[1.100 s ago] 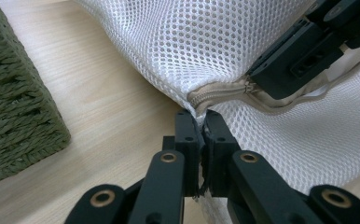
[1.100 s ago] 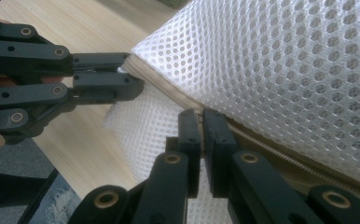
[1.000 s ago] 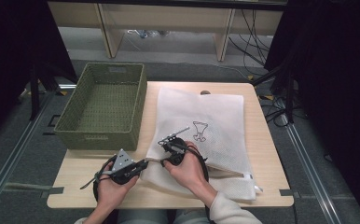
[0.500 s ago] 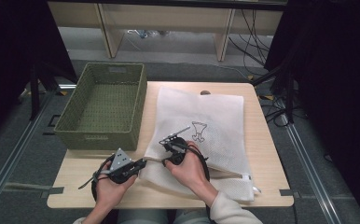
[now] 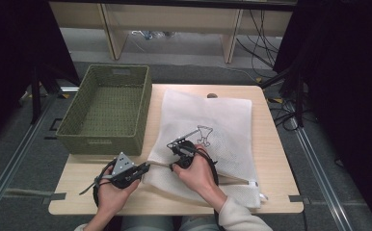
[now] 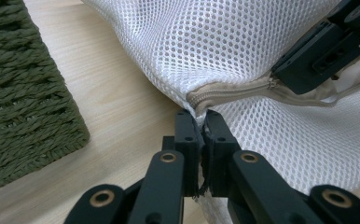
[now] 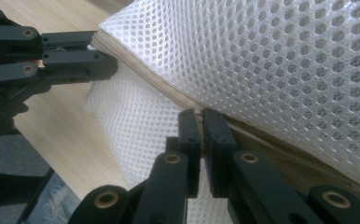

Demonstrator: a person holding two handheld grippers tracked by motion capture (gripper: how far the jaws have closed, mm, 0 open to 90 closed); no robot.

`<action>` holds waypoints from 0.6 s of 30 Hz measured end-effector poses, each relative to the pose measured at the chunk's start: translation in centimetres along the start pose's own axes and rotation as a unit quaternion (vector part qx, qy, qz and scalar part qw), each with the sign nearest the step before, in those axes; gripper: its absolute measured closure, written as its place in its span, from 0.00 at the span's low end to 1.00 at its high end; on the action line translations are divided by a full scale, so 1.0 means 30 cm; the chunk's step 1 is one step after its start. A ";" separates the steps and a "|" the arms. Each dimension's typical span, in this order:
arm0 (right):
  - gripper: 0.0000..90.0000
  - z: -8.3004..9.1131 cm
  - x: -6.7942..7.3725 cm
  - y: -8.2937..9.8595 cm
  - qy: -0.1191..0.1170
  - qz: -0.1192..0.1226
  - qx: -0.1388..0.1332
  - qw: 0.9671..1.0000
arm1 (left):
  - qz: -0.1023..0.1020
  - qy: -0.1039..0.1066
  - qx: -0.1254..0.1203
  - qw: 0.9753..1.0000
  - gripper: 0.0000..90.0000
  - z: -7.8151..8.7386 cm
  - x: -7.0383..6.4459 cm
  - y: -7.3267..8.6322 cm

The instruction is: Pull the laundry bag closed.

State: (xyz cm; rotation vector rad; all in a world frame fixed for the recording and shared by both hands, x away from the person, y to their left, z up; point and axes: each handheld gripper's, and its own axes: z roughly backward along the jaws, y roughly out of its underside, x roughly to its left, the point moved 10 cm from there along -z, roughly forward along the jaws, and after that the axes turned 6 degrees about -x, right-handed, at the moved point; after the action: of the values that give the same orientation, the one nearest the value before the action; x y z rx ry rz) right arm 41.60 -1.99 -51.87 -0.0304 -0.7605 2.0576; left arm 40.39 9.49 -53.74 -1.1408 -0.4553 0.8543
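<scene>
Pale wooden surface [image 5: 275, 159] under everything. Green basket [image 5: 108, 109] just left of the bag, empty. White mesh bag [image 5: 213, 120] flat across the middle and right, zipper [image 6: 234, 91] along its near-left edge, long axis running from the near-left corner rightward. Left tongs [image 5: 145, 168] at that corner, clenched on the zipper's end fabric. Right tongs [image 5: 173, 166] just beside them, further along the zipper, clenched on the seam, seemingly at the slider; nearer of the two to the pull. Judged next: a draw along the zipper away from the pinned corner. Against the earlier frames: little changed, right hand [image 5: 198, 168] shifted slightly nearer the corner.
</scene>
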 end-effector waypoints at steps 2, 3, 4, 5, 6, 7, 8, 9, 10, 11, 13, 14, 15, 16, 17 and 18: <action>0.97 0.001 0.000 0.001 -0.007 0.005 0.004 1.000 | -0.001 -0.001 0.001 1.000 0.94 -0.001 -0.002 0.002; 0.97 0.001 0.001 0.000 -0.002 0.004 0.001 1.000 | 0.000 -0.001 0.001 1.000 0.94 -0.001 -0.001 0.002; 0.97 0.002 0.006 0.002 -0.001 -0.006 0.002 1.000 | 0.003 -0.001 -0.001 1.000 0.94 -0.002 -0.002 0.001; 0.97 0.003 0.009 0.004 -0.001 -0.011 0.006 1.000 | 0.001 -0.001 0.000 1.000 0.94 -0.001 -0.001 0.002; 0.97 0.003 0.009 0.005 0.000 -0.012 0.008 1.000 | 0.001 -0.001 0.000 1.000 0.94 -0.001 -0.001 0.002; 0.97 0.003 0.004 0.002 -0.006 0.000 0.005 1.000 | 0.002 0.000 0.000 1.000 0.94 -0.001 -0.001 0.001; 0.97 0.002 0.000 0.001 -0.001 0.004 0.002 1.000 | 0.001 -0.002 0.000 1.000 0.94 0.001 0.002 -0.001; 0.97 0.004 -0.001 0.004 0.001 0.002 0.007 1.000 | -0.003 -0.001 -0.001 1.000 0.94 0.002 0.004 -0.002; 0.97 0.003 -0.011 0.009 0.015 -0.001 0.013 1.000 | -0.002 -0.001 0.000 1.000 0.94 0.003 0.005 -0.001; 0.97 0.001 -0.020 0.014 0.020 -0.005 0.019 1.000 | 0.012 -0.002 -0.002 1.000 0.94 0.001 0.001 0.000; 0.97 0.003 -0.021 0.010 0.005 -0.012 0.014 1.000 | 0.003 -0.005 0.001 1.000 0.94 0.002 0.007 0.003; 0.97 0.003 -0.021 0.010 0.005 -0.012 0.014 1.000 | 0.003 -0.005 0.001 1.000 0.94 0.002 0.007 0.003; 0.97 0.007 -0.023 0.008 0.006 -0.008 0.014 1.000 | 0.003 -0.006 0.001 1.000 0.94 0.002 0.008 0.002; 0.97 0.009 -0.022 0.006 0.004 -0.001 0.013 1.000 | 0.003 -0.006 0.001 1.000 0.94 0.002 0.008 0.001; 0.97 0.012 -0.019 0.005 0.003 0.001 0.013 1.000 | 0.003 -0.006 0.000 1.000 0.94 0.002 0.008 0.001; 0.97 0.013 -0.019 0.007 0.004 -0.001 0.015 1.000 | 0.003 -0.006 0.001 1.000 0.94 0.002 0.008 0.002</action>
State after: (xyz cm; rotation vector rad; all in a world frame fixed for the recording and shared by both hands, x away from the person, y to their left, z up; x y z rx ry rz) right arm 41.66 -2.70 -51.80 -0.0207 -0.7244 2.0666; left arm 40.47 9.71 -53.80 -1.1368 -0.4614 0.8660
